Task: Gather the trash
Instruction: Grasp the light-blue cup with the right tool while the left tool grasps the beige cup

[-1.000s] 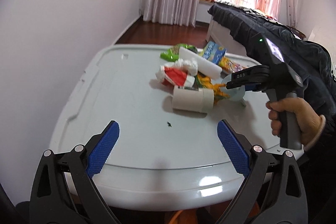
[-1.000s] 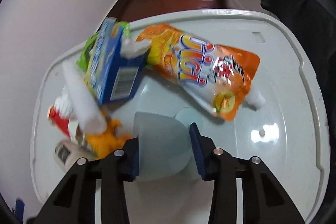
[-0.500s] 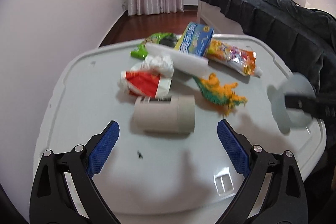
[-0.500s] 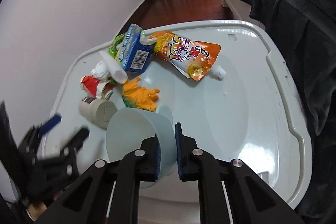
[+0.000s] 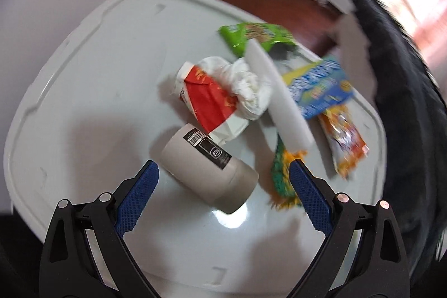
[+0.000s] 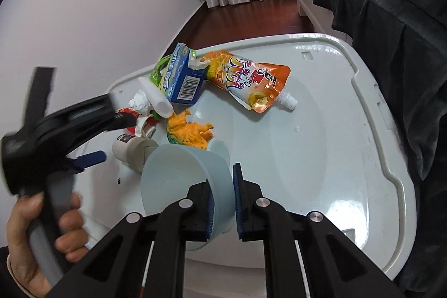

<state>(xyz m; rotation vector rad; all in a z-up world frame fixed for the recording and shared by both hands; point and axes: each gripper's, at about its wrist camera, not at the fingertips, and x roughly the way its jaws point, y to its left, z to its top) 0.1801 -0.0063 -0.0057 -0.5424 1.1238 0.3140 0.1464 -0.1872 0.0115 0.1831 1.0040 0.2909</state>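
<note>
Showing an early stage of collection, the right hand-held gripper [image 6: 223, 203] was clamped on the wall of a pale blue cup [image 6: 181, 183], raised clear of the white bench [image 6: 321, 158]; no bin appeared in either view, so nothing could be judged deposited. The left hand-held gripper [image 5: 223, 194] stood wide and empty above the grey paper cup [image 5: 208, 172], which lay on its side between its fingers, probably the next item. Beyond that grey cup, still on the bench, lay a red-and-white wrapper [image 5: 206, 99], crumpled white tissue [image 5: 245, 88], a white foam strip [image 5: 276, 97], a green packet [image 5: 254, 38], a blue carton [image 6: 183, 74], an orange drink pouch [image 6: 248, 80] and an orange-green scrap [image 6: 190, 131]. The wrapper touched the grey cup's far end and could be dragged along.
</note>
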